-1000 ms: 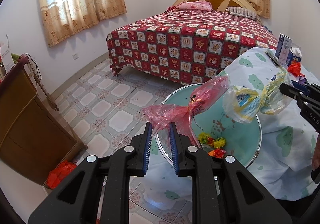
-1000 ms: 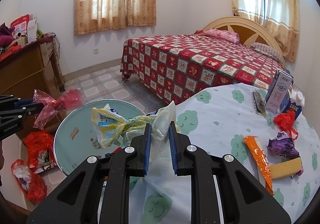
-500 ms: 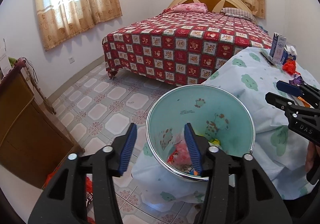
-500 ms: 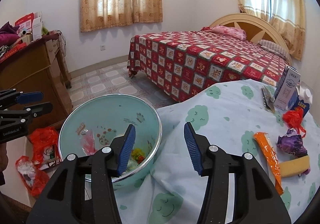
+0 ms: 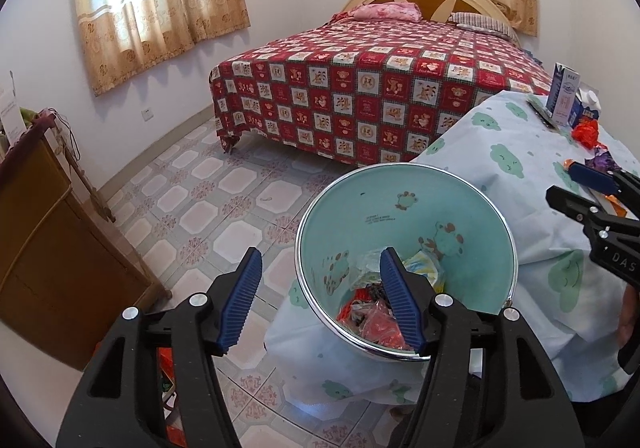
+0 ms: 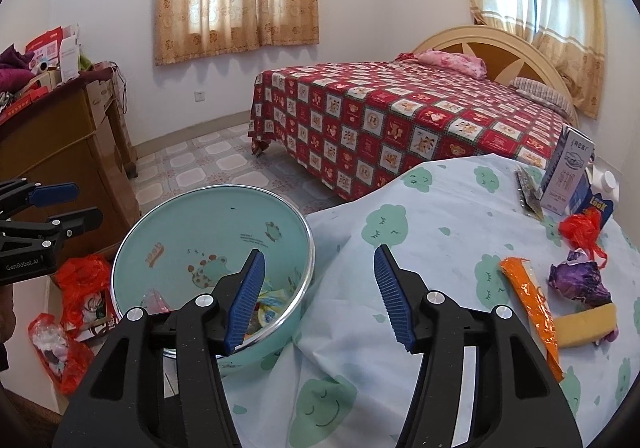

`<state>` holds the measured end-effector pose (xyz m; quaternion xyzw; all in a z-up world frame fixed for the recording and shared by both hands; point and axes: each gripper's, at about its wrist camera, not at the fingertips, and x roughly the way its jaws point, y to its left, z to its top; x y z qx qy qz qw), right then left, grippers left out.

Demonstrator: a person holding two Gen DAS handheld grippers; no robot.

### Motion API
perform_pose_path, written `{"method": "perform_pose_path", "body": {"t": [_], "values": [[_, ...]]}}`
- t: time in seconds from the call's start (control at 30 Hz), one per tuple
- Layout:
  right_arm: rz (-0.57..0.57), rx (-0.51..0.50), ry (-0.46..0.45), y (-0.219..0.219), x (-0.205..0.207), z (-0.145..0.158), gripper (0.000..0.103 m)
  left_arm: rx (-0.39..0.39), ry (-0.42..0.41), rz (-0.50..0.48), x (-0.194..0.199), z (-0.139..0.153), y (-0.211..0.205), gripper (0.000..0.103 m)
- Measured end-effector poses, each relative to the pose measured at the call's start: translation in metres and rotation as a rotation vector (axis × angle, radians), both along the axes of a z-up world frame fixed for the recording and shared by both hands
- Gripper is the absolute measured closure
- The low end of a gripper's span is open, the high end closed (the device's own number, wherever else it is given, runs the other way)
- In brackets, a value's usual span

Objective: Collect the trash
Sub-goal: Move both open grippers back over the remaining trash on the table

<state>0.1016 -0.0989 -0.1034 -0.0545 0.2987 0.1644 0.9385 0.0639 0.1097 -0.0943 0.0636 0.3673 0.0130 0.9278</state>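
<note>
Now both tongs (image 5: 320,298) (image 6: 318,296), just opened and empty, hang over the cloud-print tablecloth (image 6: 440,216) and basin (image 6: 168,224).

I see the basin's (image 5: 404,184) mouth unblocked beneath both tongs, trash only at its bottom. On the bench (image 6: 440,216), the near cloth is bare; a carton (image 6: 568,176), red scrap (image 6: 582,228), purple wrapper (image 6: 578,280) and orange packet (image 6: 528,296) crowd the right edge. A cabinet (image 5: 44,248) walls the left.
</note>
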Motion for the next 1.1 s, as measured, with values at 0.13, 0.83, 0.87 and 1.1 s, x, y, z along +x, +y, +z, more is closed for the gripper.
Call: {"method": "perform_pose_path", "body": {"t": [0.13,0.83,0.87,1.1], "values": [[-0.033,-0.002,-0.002,-0.013,-0.004,0.001,0.046,0.001,0.015,-0.006,-0.001,-0.006,-0.005,0.038],[-0.528,0.057,-0.024,-0.243,-0.086,0.004,0.037,0.010,0.051,-0.206,-0.008,-0.009,-0.133,0.031],[-0.548,0.063,-0.024,-0.252,-0.089,0.003,0.037,0.002,0.052,-0.223,-0.007,-0.008,-0.148,0.031],[-0.636,0.094,-0.015,-0.306,-0.110,-0.013,0.036,-0.027,0.065,-0.328,0.004,-0.007,-0.254,0.031]]}}
